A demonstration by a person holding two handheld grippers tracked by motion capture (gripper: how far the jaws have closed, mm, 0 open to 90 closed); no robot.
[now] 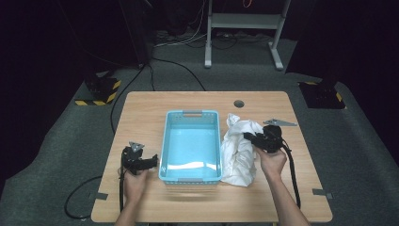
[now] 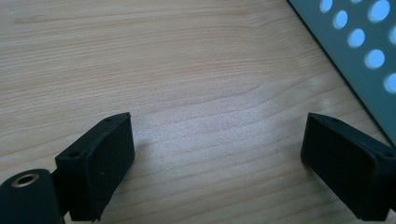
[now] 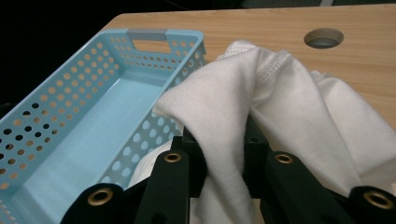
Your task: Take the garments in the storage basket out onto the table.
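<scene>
Dim room, dark toward the walls. Grey carpeted floor (image 1: pixel 56 141), crossed by black cables (image 1: pixel 176 66). Light wooden surface (image 1: pixel 141 106) with a round cable hole (image 1: pixel 239 103) near its far edge. Beyond it, a white metal frame (image 1: pixel 244 28) on two feet. Yellow-and-black striped bases (image 1: pixel 99 89) at both sides.

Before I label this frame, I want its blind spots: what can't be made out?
- Table under the white cloth: covered by it, high view.
- Right tongs tips: buried in a cloth fold, right gripper view.
- Blue basket: cut off by the frame corner, left gripper view.
- Left tongs: too small to judge, high view.
</scene>
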